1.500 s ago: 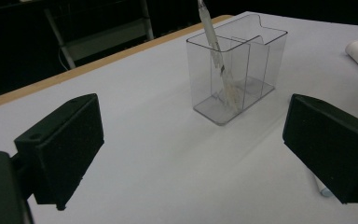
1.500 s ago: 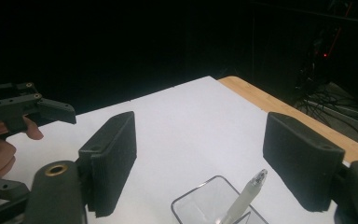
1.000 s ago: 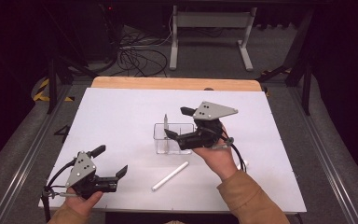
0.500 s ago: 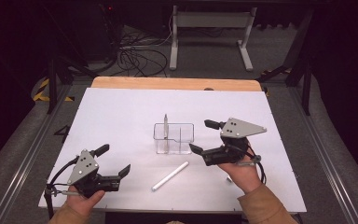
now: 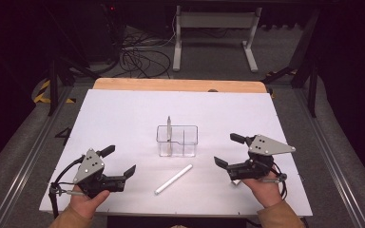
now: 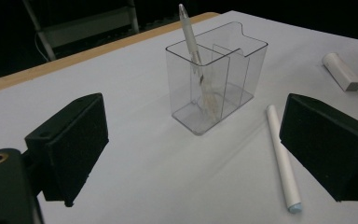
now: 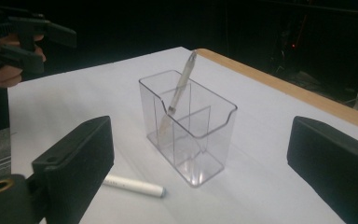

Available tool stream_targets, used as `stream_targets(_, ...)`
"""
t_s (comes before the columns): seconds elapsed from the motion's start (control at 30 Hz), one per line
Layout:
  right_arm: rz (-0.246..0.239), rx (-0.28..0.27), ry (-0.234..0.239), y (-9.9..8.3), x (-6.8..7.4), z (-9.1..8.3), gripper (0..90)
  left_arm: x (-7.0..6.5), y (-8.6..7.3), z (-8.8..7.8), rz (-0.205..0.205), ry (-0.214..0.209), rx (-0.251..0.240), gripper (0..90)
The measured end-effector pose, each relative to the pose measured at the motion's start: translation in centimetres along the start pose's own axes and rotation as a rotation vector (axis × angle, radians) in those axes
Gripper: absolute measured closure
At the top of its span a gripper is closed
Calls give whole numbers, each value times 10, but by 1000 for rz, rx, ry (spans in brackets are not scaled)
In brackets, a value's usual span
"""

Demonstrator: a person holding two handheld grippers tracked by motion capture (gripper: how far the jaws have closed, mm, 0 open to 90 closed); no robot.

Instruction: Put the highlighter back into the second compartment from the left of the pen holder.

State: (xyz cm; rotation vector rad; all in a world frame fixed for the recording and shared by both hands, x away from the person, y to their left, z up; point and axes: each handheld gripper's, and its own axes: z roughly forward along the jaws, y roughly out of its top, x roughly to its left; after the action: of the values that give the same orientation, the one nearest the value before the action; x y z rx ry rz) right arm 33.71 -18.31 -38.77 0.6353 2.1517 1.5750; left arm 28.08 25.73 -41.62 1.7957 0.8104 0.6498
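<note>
A: High view: we rest both grippers low, left gripper [image 5: 121, 161] and right gripper [image 5: 229, 150] empty, jaws spread; the right's have just been opening. The white cylindrical marker [image 5: 173, 179] lies between them for pickup.

B: Gripper views: the clear plastic two-compartment holder [image 6: 216, 74] keeps a silver pen [image 6: 196, 60] leaning in one compartment; the other stays free for the marker.

Pen [image 5: 169, 134] in holder [image 5: 188, 140]; marker [image 5: 173, 179] before it.
</note>
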Motion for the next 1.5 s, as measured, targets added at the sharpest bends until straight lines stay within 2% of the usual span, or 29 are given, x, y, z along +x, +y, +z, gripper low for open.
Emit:
stream_targets(0.13, 8, 0, -1, -15, -2, -7, 58, 0, 3, 2, -5, -10, 2, 87)
stream_targets(0.23, 15, 10, -2, -25, -4, -9, 52, 2, 5, 4, -31, -24, 22, 88)
stream_targets(0.33, 28, -2, -3, -33, -4, -12, 51, 5, 7, 6, -59, -47, 24, 87)
stream_targets(0.47, 12, 11, -3, -40, -2, -11, 51, 3, 9, 8, -38, -37, 34, 84)
stream_targets(0.67, 9, 22, -8, -42, -2, -9, 54, 0, 12, 9, -56, -29, 49, 85)
stream_targets(0.83, 9, 22, -9, -43, -2, -9, 54, -6, 14, 12, -33, -9, 69, 116)
stream_targets(0.93, 8, 22, -5, -43, -2, -9, 54, -8, 17, 17, 1, -26, 121, 126)
stream_targets(1.1, 10, 26, -6, -43, -2, -9, 56, -9, 23, 23, 0, -60, 174, 119)
stream_targets(1.5, 15, 28, -1, -43, -2, -9, 59, -22, 38, 44, 26, -96, 229, 137)
